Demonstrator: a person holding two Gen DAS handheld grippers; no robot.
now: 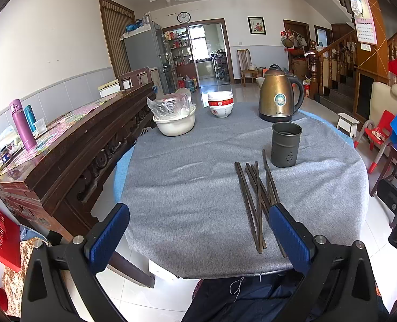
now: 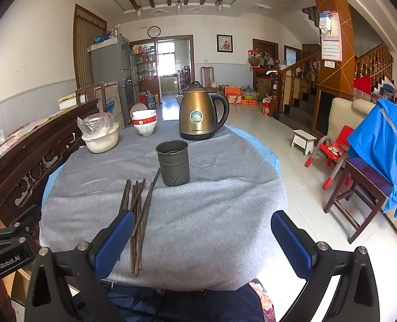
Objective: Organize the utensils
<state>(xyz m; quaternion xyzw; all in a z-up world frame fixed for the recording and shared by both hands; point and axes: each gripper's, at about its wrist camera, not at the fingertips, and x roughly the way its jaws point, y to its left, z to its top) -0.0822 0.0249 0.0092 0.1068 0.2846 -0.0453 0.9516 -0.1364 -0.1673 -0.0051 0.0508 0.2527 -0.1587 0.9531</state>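
Several dark wooden chopsticks (image 1: 254,201) lie loosely crossed on the grey tablecloth (image 1: 187,177), and they also show in the right wrist view as chopsticks (image 2: 139,214). Just behind them stands an upright dark grey metal holder (image 1: 285,145) with small holes near its base; this holder (image 2: 173,162) looks empty. My left gripper (image 1: 198,221) hovers open over the table's near edge, its right finger close to the chopsticks' near ends. My right gripper (image 2: 202,228) is open too, its left finger overlapping the chopsticks in view. Neither holds anything.
At the table's far side stand a brass-coloured electric kettle (image 1: 279,96), stacked red-and-white bowls (image 1: 221,104) and a cream basin (image 1: 174,122) with a plastic-wrapped pot. A dark wooden sideboard (image 1: 72,145) borders the left; a stool (image 2: 359,196) and red child's chair (image 2: 335,147) stand right.
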